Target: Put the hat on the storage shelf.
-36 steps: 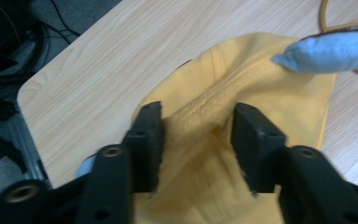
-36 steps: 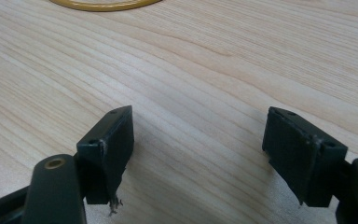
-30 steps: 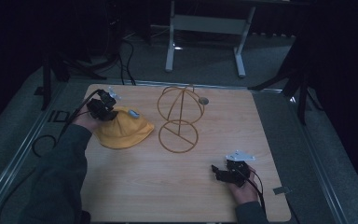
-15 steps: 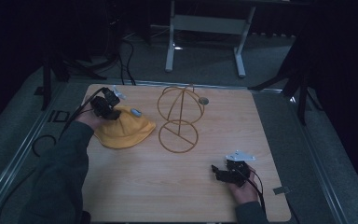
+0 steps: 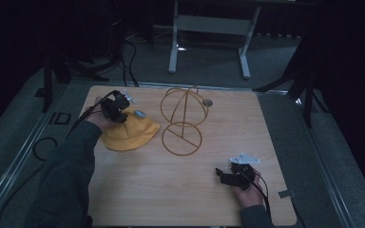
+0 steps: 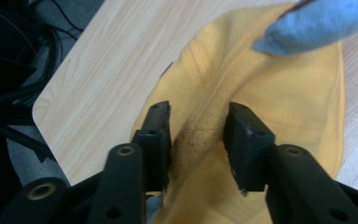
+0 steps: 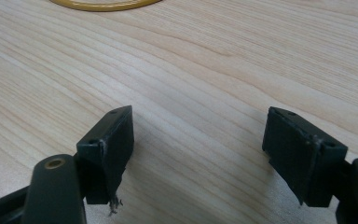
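1. Bench (image 5: 275, 142): light wood top, dim room around it. Its far-left corner shows in the left gripper view; the floor beyond is too dark to read.
2. Yellow hat (image 5: 129, 134): lies on the bench's left side, just beside the wire stand. Soft cloth, so I'd expect it to be light and floppy; it will likely sag and drape when lifted rather than keep its shape. Not fragile, not slippery.
3. Wire stand (image 5: 184, 121): thin yellow-brown frame, dome on a post over a ring base, mid-bench. Probably light and tippy, so dragging cloth over it could shove it. Only a sliver of the ring is seen at the top of the right gripper view.
4. Left hand-held gripper (image 6: 196, 133): jaws pinched on a bunched fold of the hat's fabric at a stitched seam. Seam or brim edge looks like the best hold, since the doubled cloth is thicker there. How deep the fold sits between the jaws is hard to tell.
5. Right hand-held gripper (image 7: 198, 144): jaws wide apart, nothing between them, low over bare bench near the right front, well apart from the hat.
6. Blue patch (image 6: 317, 23): soft blue piece near the hat's top, cut off by the frame edge; can't tell whether it's attached or lying on it.
7. Small grey disc (image 5: 207, 102): on the bench behind the stand; too small to identify.
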`<state>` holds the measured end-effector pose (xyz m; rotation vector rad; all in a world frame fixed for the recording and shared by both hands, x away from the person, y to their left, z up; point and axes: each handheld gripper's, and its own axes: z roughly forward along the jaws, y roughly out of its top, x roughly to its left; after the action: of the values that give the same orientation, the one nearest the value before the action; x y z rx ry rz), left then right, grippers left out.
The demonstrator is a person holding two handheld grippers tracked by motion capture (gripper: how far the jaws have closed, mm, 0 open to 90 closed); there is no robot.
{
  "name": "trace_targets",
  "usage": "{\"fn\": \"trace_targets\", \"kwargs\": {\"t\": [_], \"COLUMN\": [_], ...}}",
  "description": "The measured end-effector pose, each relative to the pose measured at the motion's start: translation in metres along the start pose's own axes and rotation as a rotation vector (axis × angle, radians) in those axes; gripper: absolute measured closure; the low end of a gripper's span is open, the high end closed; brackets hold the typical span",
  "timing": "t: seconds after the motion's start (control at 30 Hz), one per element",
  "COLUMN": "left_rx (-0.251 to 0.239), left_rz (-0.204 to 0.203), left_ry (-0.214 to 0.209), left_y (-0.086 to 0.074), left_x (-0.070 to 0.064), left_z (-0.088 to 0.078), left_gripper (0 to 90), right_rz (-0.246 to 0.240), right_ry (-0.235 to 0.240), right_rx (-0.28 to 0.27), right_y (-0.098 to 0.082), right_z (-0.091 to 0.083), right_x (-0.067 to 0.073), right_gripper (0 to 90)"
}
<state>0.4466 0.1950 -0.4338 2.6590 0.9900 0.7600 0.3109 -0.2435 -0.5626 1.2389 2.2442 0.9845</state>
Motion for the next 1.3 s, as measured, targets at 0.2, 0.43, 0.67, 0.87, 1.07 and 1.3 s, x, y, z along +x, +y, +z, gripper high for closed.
{"fn": "trace_targets", "kwargs": {"t": [0.2,0.43,0.67,0.87,1.07,1.3], "left_rx": [0.034,0.040,0.013,-0.008,-0.016,-0.023], "left_rz": [0.000,-0.019,-0.067,-0.084,-0.098,-0.108], "left_ry": [-0.013,-0.031,-0.046,-0.055,-0.071,-0.078], "left_y": [-0.001,-0.004,-0.007,-0.009,-0.009,-0.010], "left_x": [0.001,0.005,0.011,0.014,0.014,0.017], "left_z": [0.000,-0.004,-0.010,-0.016,-0.018,-0.023], "left_gripper": [76.5,83.5,84.0,84.0,84.0,84.0], "right_rz": [-0.001,-0.001,-0.002,-0.002,-0.002,-0.002], "right_ry": [0.000,0.000,0.000,0.000,0.000,0.000], "right_rx": [-0.001,-0.001,-0.001,-0.001,-0.001,-0.001], "right_y": [0.000,0.000,0.000,0.000,0.000,0.000], "right_z": [0.000,0.000,0.000,0.000,0.000,0.000], "right_x": [0.000,0.000,0.000,0.000,0.000,0.000], "right_gripper": [24.7,24.7,24.7,24.7,24.7,24.7]}}
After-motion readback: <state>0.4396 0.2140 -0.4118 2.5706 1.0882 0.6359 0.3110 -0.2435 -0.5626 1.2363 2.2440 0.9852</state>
